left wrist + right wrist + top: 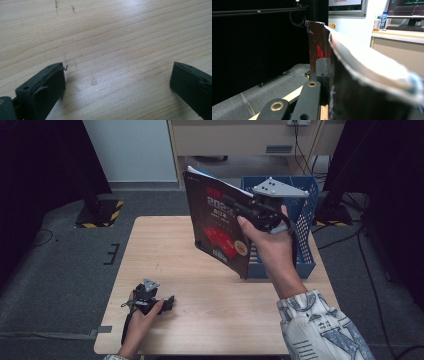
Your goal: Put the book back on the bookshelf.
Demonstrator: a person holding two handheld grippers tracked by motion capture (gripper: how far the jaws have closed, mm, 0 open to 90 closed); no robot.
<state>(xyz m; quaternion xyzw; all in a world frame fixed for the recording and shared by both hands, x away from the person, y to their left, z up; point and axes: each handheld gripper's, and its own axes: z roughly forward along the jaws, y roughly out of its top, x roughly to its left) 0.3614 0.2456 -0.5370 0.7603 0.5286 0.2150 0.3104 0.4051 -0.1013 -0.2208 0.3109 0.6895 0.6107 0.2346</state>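
Dark-covered and glossy, the book hangs mid-air at centre right of the high view, pinched by my right gripper along its right-hand edge, with the blue slotted basket standing just behind and to the right of it. In the right gripper view the jaws are clamped on the book, cover on one side and the white page block bulging past on the other.

My left gripper rests low at the lower left of the high view, on the pale wood worktop; its own view shows both jaws spread wide with nothing but bare worktop between them.

I judge this to be the carry step: the book is off the worktop and beside the basket, not yet in it. The next move calls for swinging the book over the basket's open top, lining its edge up with the opening, and lowering before I let go.

The red print on the cover is too small for me to read. The book hides the basket's near left corner, and I cannot see what lies inside the basket.
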